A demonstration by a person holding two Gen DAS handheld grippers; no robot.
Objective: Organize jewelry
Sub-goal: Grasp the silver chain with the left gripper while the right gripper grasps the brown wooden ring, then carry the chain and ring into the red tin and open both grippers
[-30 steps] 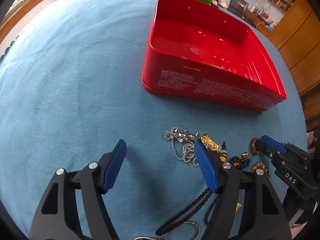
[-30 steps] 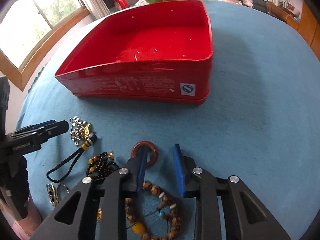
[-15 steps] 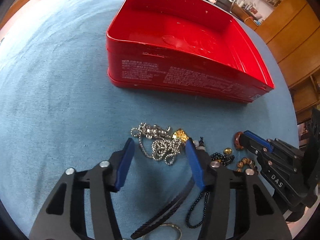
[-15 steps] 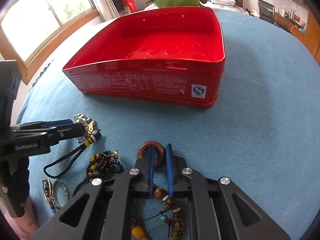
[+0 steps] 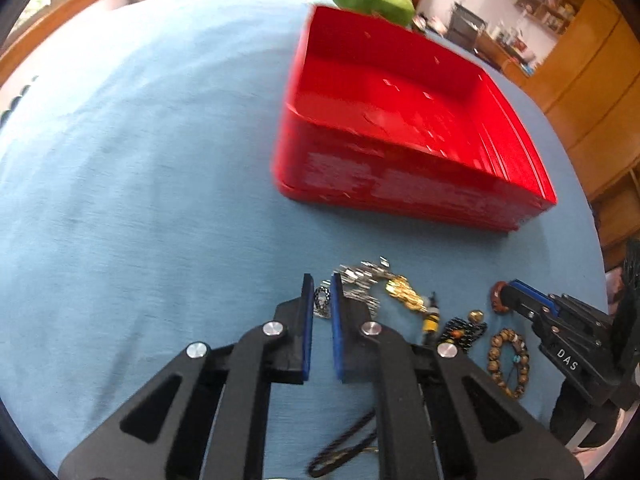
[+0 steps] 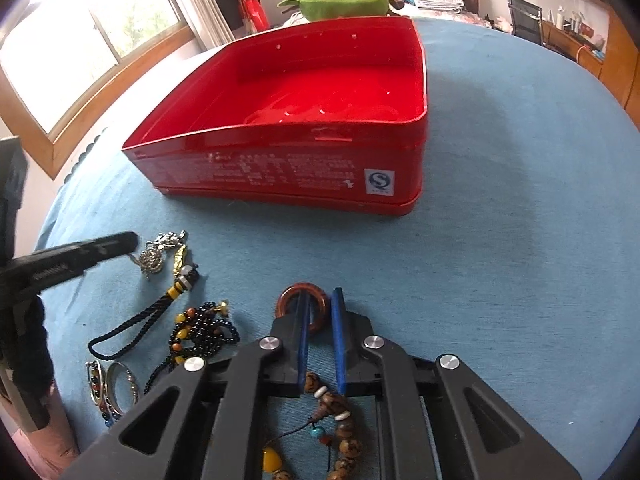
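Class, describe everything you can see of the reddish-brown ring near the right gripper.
The reddish-brown ring is a smooth, glossy band, like polished wood or stone, lying on the blue cloth in front of the red box. The right gripper is shut on its right side, one finger through its hole.

I'm seeing a bright red box (image 6: 288, 168) with white print and a small blue-and-white label on its side, upper middle of frame. It's all on plain blue cloth (image 6: 500, 240). My pads (image 6: 338, 332) are blue on black arms. There's a reddish-brown ring (image 6: 316, 312) at centre, silver chain (image 5: 360, 280) and gold charm (image 5: 404, 292), brown beads (image 5: 508, 364) lower right, and a green plush (image 6: 344, 0) up top.
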